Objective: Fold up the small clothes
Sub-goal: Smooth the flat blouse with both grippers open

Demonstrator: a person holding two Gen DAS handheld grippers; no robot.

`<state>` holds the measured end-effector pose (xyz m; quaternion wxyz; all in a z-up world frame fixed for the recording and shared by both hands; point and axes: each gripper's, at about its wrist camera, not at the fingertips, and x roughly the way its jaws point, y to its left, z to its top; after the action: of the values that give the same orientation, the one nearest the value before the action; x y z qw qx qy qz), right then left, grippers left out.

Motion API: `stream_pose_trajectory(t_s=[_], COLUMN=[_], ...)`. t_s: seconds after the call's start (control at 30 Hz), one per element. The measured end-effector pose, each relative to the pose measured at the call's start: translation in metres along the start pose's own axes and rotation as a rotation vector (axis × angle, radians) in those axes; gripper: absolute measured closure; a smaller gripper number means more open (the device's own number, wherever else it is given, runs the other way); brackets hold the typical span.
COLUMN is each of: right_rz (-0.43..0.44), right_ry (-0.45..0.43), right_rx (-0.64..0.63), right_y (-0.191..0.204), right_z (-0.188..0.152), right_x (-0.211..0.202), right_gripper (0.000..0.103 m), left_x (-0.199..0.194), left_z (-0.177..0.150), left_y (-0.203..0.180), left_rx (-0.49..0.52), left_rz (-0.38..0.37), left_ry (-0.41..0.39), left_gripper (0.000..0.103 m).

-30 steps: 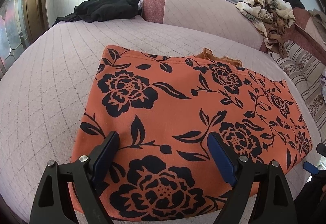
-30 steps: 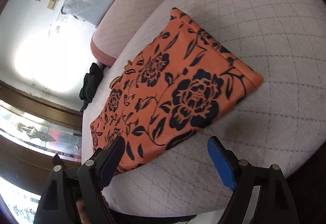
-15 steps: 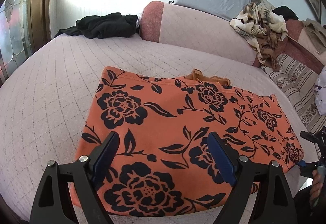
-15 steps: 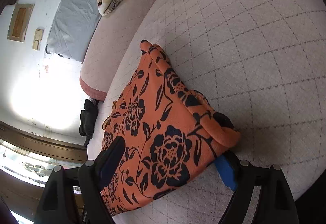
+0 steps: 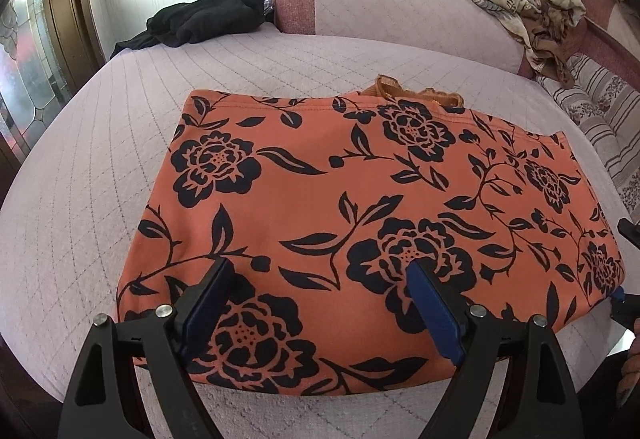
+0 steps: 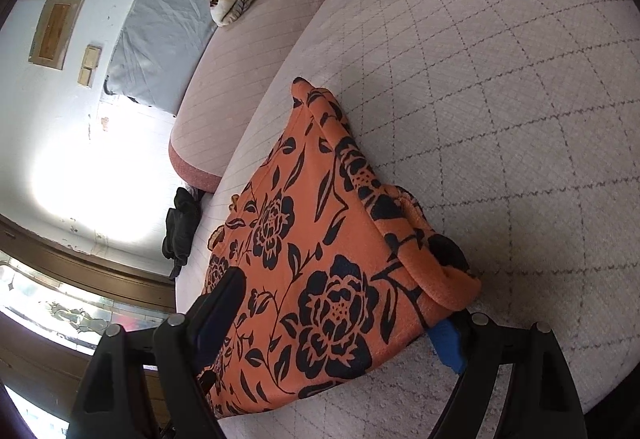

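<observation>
A: Where is the orange floral garment (image 5: 360, 207) lying for you?

B: It lies folded and flat on the quilted pink bedspread (image 5: 80, 199), its near edge just under your left gripper (image 5: 320, 279). A lace trim (image 5: 416, 95) peeks out at its far edge.

A: How do your left fingers stand?

B: Spread wide above the cloth, nothing pinched between them.

A: And your right gripper (image 6: 340, 319)?

B: Its jaws stand wide too. The garment's corner sits between them: one finger is over the fabric, the blue pad (image 6: 446, 345) of the other is tucked under the lifted edge. You aren't squeezing it.

A: Anything else nearby?

B: A black garment (image 5: 200, 19) well apart near the bolster (image 5: 392, 3), and a crumpled patterned cloth (image 5: 528, 3) beyond.
</observation>
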<state>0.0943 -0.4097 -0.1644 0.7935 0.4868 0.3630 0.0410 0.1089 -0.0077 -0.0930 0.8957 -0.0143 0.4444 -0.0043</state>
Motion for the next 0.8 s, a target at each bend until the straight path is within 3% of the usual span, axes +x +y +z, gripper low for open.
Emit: stream_pose_trajectory(t_s=[0.3,0.63,0.8], right_rz=[0.017,0.027,0.023], right_ry=[0.002,0.003,0.001], right_rx=[0.005,0.014,0.009], right_y=[-0.004,-0.007,-0.006], right_z=[0.000,0.000,-0.002], right_x=[-0.001,-0.003,-0.004], right_gripper=[0.018,0.018,0.018], left_x=[0.012,0.010,-0.015], left_z=[-0.013,-0.010,-0.007], left_y=[-0.025,-0.027,-0.029], left_rx=[0.081,0.080,0.061], left_rz=[0.050,0.055,0.021], left_ry=[0.031,0.057,-0.040], left_gripper=[0.015,0.015,0.015])
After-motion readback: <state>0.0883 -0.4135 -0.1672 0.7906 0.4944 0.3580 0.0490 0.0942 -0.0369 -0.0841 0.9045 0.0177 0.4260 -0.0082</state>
